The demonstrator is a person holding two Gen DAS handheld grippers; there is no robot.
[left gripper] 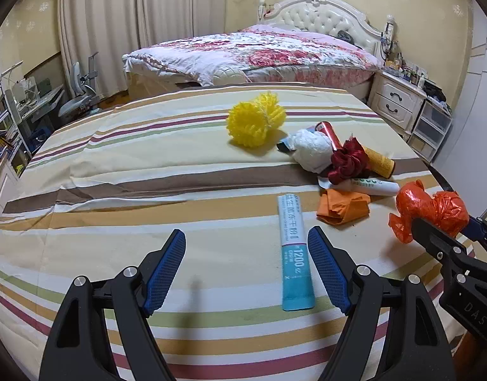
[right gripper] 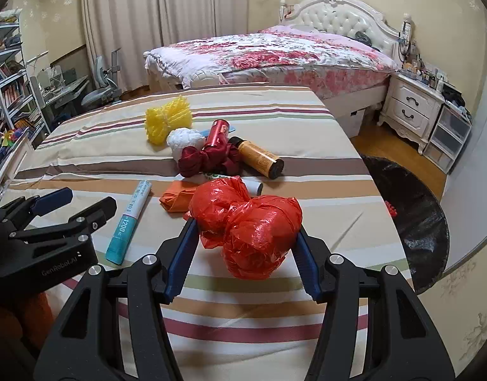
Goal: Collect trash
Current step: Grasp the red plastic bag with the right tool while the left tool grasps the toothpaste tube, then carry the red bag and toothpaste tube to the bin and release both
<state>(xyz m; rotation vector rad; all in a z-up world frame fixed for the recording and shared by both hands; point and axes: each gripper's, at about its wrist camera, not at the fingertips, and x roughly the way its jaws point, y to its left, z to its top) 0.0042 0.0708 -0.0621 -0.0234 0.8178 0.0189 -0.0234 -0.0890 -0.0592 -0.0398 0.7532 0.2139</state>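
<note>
Nearest the lens in the right wrist view, the right gripper (right gripper: 243, 238) has its jaws closed on a crumpled orange plastic bag (right gripper: 248, 230), the blue pads pressing both of its sides; the wad looks lifted just clear of the striped cloth, probably for carrying to the black-lined bin (right gripper: 411, 222) that gapes at the right edge of the frame, beyond the tabletop (right gripper: 275, 311). In the left wrist view the left gripper (left gripper: 246, 265) hangs with its jaws wide and nothing between the pads; a white and teal tube (left gripper: 294, 254) lies flat just inside its right finger, lengthwise along the gripper's line, so I judge it the next piece to be taken. The rest of the trash sits heaped in the right centre of that frame: a folded orange cloth (left gripper: 343, 206), a dark red fabric bunch (left gripper: 350, 160), a white wad (left gripper: 311, 149), a red can (left gripper: 327, 130), a yellow-brown bottle (left gripper: 380, 160) and a white tube (left gripper: 367, 185), touching or overlapping one another. A yellow mesh ball (left gripper: 254, 123) lies apart, farther up the frame.
</note>
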